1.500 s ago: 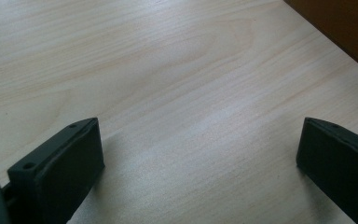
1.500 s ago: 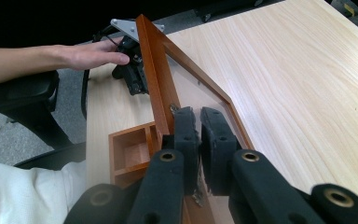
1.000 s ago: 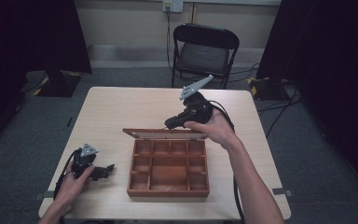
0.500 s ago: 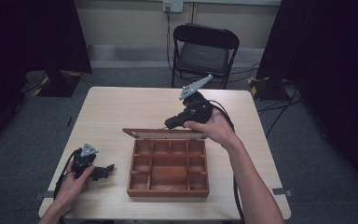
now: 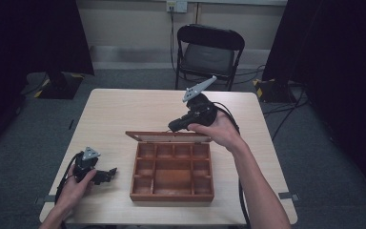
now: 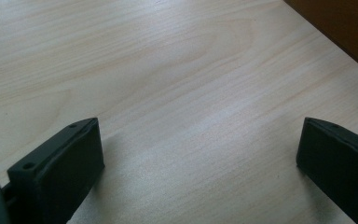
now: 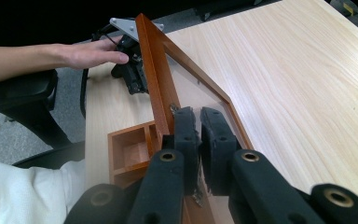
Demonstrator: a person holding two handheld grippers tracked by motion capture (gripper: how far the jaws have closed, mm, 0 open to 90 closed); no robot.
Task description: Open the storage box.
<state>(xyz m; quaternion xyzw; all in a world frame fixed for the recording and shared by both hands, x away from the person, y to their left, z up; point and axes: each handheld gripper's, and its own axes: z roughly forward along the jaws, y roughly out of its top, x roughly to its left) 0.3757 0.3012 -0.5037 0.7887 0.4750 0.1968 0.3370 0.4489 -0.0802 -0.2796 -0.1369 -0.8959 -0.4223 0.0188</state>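
Observation:
A wooden compartment box (image 5: 171, 196) lies at the middle front of the table, its lid (image 5: 167, 137) standing raised at the far side. My right gripper (image 5: 172, 127) is at the lid's top edge. In the right gripper view its jaws (image 7: 200, 122) are closed on the edge of the lid (image 7: 151, 60), above the box's compartments (image 7: 128, 149). My left gripper (image 5: 109, 172) rests on the table left of the box, held by a hand. Its jaws (image 6: 200, 154) stand wide open over bare wood, with the box's side (image 6: 349, 28) at the upper right.
The light wooden table (image 5: 124, 114) has bare room behind and left of the box. A black folding chair (image 5: 209, 52) stands past the far edge. Cables trail from both grippers, and the right forearm (image 5: 257, 191) crosses the table's right front.

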